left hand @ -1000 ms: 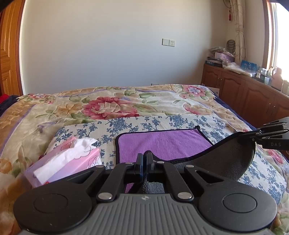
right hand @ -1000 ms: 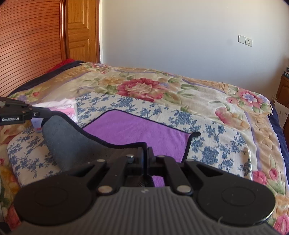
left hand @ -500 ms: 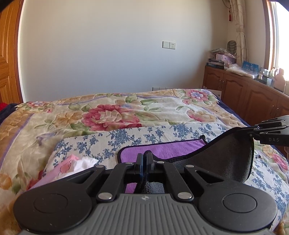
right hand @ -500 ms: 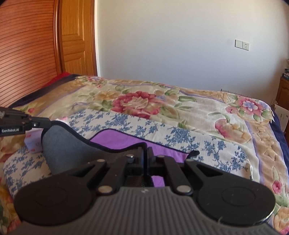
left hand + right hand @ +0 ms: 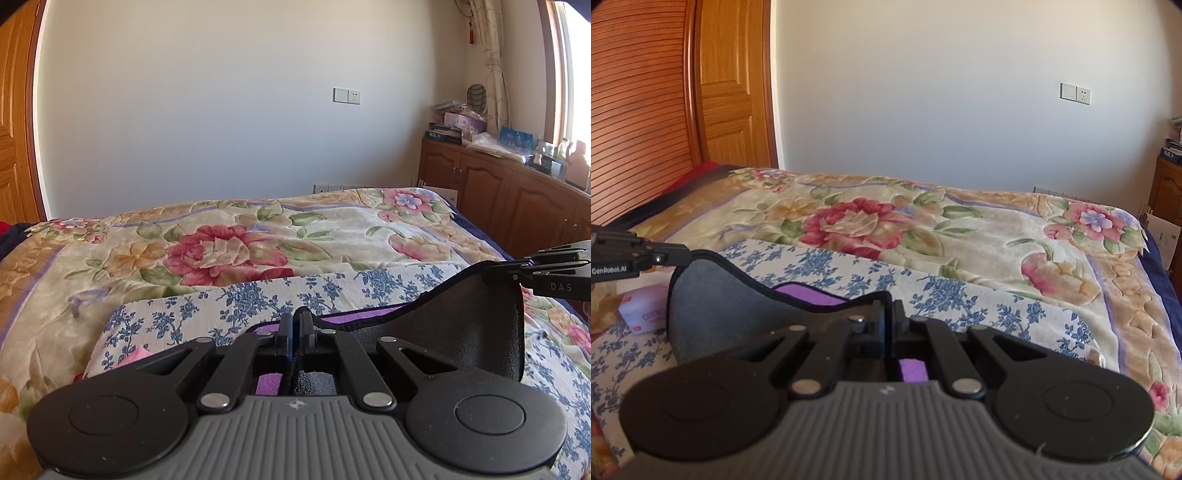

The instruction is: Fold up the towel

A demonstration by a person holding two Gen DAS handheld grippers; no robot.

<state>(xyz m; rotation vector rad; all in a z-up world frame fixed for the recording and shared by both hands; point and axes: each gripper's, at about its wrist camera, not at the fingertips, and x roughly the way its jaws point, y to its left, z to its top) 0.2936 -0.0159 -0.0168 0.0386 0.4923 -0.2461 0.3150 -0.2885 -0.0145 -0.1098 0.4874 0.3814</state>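
Observation:
The towel is purple on top and dark grey underneath, with black trim. It lies on a blue-flowered cloth [image 5: 258,299] on the bed. My left gripper [image 5: 295,321] is shut on the towel's near left corner. My right gripper [image 5: 888,314] is shut on its near right corner. Both hold the near edge lifted, so the grey underside [image 5: 461,332] [image 5: 716,306] hangs between them. Only a thin strip of the purple face [image 5: 369,317] [image 5: 809,295] shows past the raised edge. The right gripper shows at the right edge of the left wrist view [image 5: 546,273], and the left gripper at the left edge of the right wrist view [image 5: 635,254].
A floral bedspread [image 5: 229,251] covers the bed. A pink tissue pack [image 5: 642,314] lies on the blue-flowered cloth at the left. Wooden cabinets [image 5: 517,199] with clutter stand on the right. A wooden headboard [image 5: 635,110] and a door stand on the left.
Both grippers have carried the towel's near edge up and forward. Much less of the purple face shows now. The tissue pack has dropped almost out of the left wrist view.

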